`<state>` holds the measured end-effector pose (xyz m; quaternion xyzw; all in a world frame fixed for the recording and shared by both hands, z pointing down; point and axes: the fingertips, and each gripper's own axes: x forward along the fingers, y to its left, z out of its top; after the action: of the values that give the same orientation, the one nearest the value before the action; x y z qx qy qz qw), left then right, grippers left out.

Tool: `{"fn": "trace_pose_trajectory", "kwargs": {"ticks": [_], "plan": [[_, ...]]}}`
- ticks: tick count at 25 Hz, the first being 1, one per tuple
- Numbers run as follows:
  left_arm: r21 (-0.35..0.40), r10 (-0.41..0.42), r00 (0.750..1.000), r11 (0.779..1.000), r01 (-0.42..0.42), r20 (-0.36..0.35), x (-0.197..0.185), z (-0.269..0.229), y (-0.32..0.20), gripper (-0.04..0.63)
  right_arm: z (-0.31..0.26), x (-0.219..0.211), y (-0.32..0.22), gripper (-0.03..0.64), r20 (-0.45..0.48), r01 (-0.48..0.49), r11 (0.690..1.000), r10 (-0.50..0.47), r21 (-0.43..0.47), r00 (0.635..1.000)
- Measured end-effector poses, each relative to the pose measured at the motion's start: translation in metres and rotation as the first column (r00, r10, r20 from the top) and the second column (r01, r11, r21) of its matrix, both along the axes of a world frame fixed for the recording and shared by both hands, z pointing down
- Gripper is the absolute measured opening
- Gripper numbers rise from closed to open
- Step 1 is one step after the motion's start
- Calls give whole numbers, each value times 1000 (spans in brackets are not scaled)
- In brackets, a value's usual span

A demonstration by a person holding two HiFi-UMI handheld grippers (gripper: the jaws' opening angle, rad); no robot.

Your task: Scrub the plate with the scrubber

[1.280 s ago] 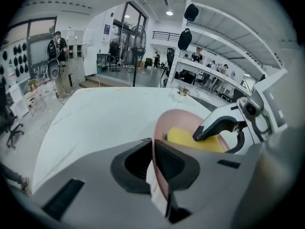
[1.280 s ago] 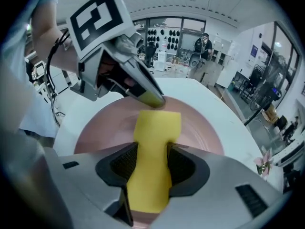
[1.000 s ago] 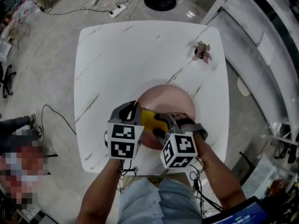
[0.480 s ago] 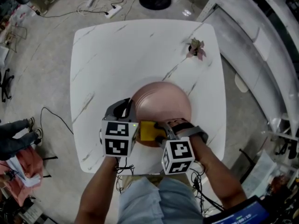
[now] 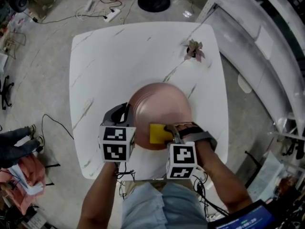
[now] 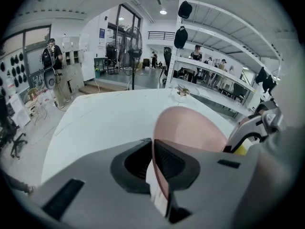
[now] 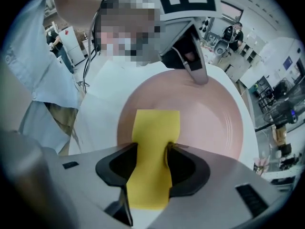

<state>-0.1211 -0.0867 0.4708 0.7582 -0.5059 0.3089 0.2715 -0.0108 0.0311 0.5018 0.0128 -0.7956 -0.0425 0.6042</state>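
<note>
- Head view: the pink plate sits on the near half of the white desk, right in front of you. Your left gripper is at its left rim. Your right gripper comes in from the near side and holds the yellow scrubber over the near part of the plate. A small plant stands at the far right of the desk, well apart.
- Left gripper view: your jaws are almost closed and pinch the plate's thin rim, one inside and one outside. From here you cannot tell whether the plate lies flat or is tipped.
- Right gripper view: your jaws are clamped on the scrubber about halfway along it, squeezing it into a waist. Its free end sticks out over the plate's inner face near the rim. Whether it presses on the plate cannot be told.
- Handling, as a judgement: the plate looks stiff, smooth and breakable, and a rim pinch may slip under sideways rubbing, so hold it firmly. The scrubber looks light and soft and will fold if you push hard. Your grip near its middle suits it, leaving a short free end to rub with.
</note>
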Motion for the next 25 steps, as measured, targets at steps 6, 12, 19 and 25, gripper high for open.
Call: {"fn": "trace_pose_trajectory", "kwargs": {"ticks": [6,12,19,25], "plan": [[6,-1,1000,1000,1,8,-1,-2,0,21,4,30,-18,209,-66,-185,983,185,8,980],[6,-5,1000,1000,5,16,-2,-3,5,21,6,55,-39,210,-90,-382,924,383,24,919],[15,3,1000,1000,-4,27,0,-4,7,23,5,68,-64,210,-63,-529,849,528,4,847],[17,13,999,1000,-13,35,1,-6,7,25,3,67,-83,213,-38,-574,819,573,-11,818]]}}
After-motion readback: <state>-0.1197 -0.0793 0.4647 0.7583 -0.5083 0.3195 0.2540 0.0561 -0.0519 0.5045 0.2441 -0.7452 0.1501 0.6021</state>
